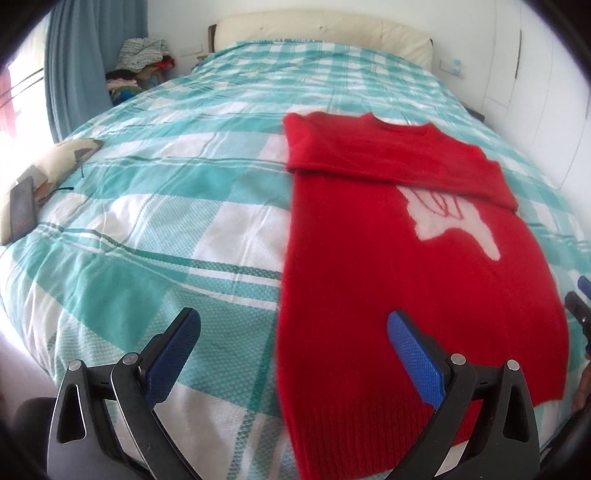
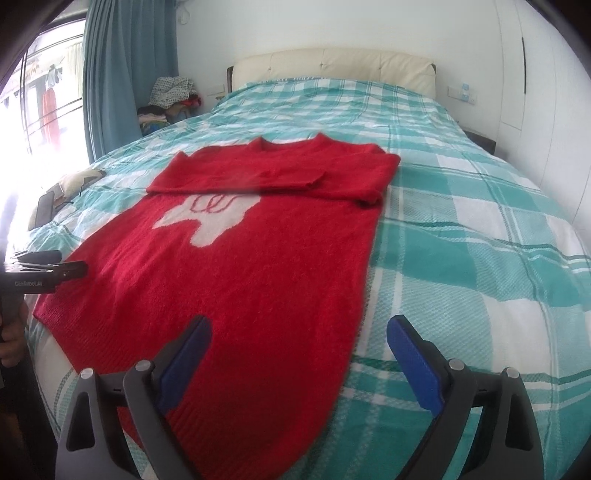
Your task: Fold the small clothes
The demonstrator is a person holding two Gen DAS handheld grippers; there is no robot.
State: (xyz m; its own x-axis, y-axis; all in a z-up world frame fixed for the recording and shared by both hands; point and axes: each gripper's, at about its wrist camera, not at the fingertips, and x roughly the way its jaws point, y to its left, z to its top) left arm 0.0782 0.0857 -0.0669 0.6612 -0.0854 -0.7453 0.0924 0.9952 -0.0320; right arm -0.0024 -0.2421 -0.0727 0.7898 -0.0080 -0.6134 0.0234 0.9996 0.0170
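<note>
A red knitted sweater (image 2: 236,266) is laid flat on the checked teal-and-white bedspread (image 2: 480,229), its sleeves already folded across the chest below the neckline, presumably so that the body can next be folded up from the ribbed hem nearest the cameras. The left gripper (image 1: 293,332) and the right gripper (image 2: 299,336) are each held just above a lower corner of the sweater with jaws spread wide and nothing between the textured blue pads (image 2: 413,365). The fuzzy, soft-looking knit is marked with a white patch (image 2: 207,218) at its centre.

Sweater (image 1: 388,266) flat on bed (image 1: 184,221), headboard (image 1: 325,33) behind.
</note>
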